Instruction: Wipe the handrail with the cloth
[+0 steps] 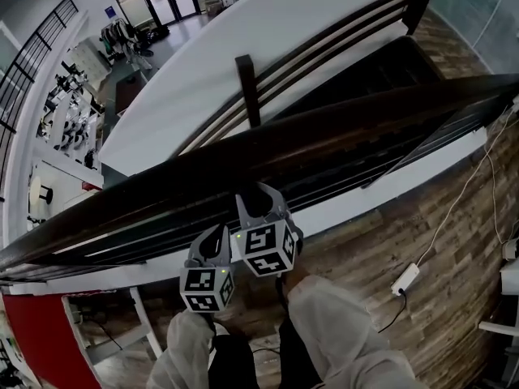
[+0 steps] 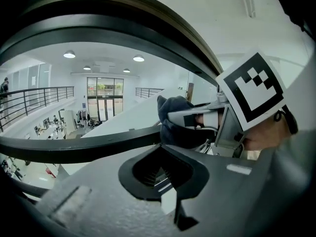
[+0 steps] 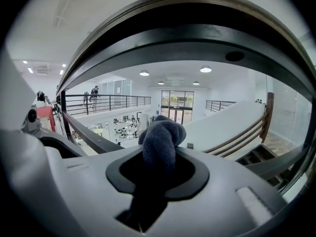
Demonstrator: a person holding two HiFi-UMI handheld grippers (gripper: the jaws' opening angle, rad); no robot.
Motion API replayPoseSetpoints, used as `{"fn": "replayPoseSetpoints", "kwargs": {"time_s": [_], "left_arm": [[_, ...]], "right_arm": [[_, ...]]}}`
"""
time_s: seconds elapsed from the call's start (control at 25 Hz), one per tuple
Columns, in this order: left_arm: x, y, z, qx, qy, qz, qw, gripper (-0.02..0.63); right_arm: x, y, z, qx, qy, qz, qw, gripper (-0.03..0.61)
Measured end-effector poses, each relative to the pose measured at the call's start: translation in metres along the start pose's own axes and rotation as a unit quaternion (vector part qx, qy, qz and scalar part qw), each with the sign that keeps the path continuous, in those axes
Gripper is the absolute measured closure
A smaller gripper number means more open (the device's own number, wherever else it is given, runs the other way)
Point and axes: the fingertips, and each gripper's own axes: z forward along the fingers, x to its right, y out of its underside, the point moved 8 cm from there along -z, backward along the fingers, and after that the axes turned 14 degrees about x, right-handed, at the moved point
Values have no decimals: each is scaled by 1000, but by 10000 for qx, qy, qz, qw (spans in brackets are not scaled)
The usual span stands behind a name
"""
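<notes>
The dark wooden handrail [image 1: 340, 136] runs slantwise from lower left to upper right, just beyond both grippers. My right gripper [image 1: 261, 197] is up against its near side, shut on a dark blue-grey cloth [image 3: 160, 137] that bulges out between the jaws. In the right gripper view the handrail [image 3: 197, 38] arcs close overhead. My left gripper [image 1: 212, 237] hangs a little lower and to the left, its jaws shut with nothing in them [image 2: 165, 174]. The left gripper view shows the cloth [image 2: 173, 127] in the right gripper beside a thin lower rail [image 2: 74, 147].
Thin dark bars and a white ledge [image 1: 365, 197] lie under the handrail. Beyond drops a stairwell with a dark post [image 1: 247, 87] and a lower hall. A white power strip [image 1: 405, 278] with cable lies on the wood floor at right. A red panel [image 1: 40, 339] stands lower left.
</notes>
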Motion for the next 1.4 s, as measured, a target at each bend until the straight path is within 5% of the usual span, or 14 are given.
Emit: {"fn": "replayPoseSetpoints", "kwargs": {"time_s": [0.96,1.4], "left_arm": [[145,-14,101,-45,792,82,9968,612],[192,-13,135,-97,1197,-6,9928,612]], "right_arm": [[192,20,-61,-130,781,-106,9968,482],[272,27,-86,-202,1136,-612,9914,483]]}}
